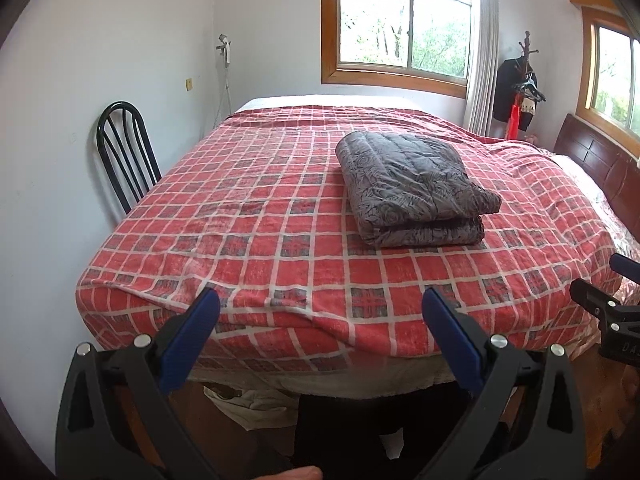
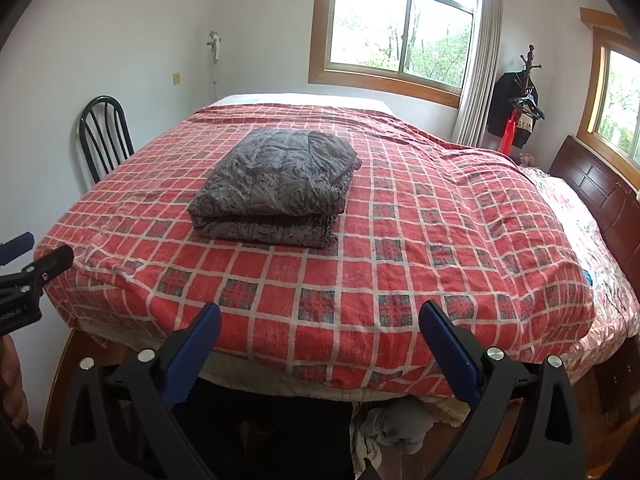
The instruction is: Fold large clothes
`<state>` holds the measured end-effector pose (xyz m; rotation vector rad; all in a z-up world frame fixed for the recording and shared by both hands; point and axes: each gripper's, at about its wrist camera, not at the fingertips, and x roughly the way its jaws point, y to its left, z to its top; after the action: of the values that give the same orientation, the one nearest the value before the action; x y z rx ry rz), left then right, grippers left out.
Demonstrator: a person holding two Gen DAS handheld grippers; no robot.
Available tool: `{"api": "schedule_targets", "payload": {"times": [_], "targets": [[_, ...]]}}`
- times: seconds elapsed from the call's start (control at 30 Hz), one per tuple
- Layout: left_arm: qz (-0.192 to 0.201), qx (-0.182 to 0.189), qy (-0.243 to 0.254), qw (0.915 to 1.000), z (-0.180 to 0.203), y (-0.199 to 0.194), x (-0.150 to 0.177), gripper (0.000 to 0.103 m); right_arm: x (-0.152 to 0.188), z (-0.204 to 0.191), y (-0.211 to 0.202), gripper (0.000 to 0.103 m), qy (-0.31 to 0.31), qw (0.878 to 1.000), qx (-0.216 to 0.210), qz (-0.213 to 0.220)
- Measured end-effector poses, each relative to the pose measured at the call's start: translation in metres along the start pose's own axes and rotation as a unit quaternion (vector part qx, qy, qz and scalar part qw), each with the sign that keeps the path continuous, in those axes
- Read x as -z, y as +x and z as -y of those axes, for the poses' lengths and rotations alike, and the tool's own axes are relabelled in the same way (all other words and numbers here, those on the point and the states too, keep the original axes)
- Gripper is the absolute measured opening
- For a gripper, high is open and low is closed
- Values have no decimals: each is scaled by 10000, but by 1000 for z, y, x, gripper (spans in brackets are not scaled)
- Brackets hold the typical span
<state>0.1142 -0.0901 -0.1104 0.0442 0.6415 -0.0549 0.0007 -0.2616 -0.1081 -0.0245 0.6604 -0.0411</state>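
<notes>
Grey patterned quilted garment [image 1: 416, 188] folded into a thick, neat rectangle of stacked layers, lying flat mid-bed on the red checked bedspread [image 1: 256, 240]. Left gripper [image 1: 320, 304] spread wide, holding nothing, at the bed's near edge. Right gripper [image 2: 320, 320] likewise spread, nothing between its fingers. Black chair [image 1: 124, 152] beside the bed.

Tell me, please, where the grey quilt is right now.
The folded quilt lies on the red checked bedspread, right of centre in the left wrist view, left of centre in the right, beyond both open claws.
</notes>
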Motion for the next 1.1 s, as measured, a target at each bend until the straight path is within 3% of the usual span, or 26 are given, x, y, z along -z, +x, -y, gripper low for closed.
{"api": "schedule_targets", "payload": {"times": [0.27, 1.1], "targets": [[-58, 243, -114, 9996, -1, 0, -2, 100, 1, -1, 1, 99, -23, 10000, -42, 4], [223, 69, -104, 9997, -6, -13, -3, 100, 0, -6, -1, 99, 2, 10000, -68, 56]]}}
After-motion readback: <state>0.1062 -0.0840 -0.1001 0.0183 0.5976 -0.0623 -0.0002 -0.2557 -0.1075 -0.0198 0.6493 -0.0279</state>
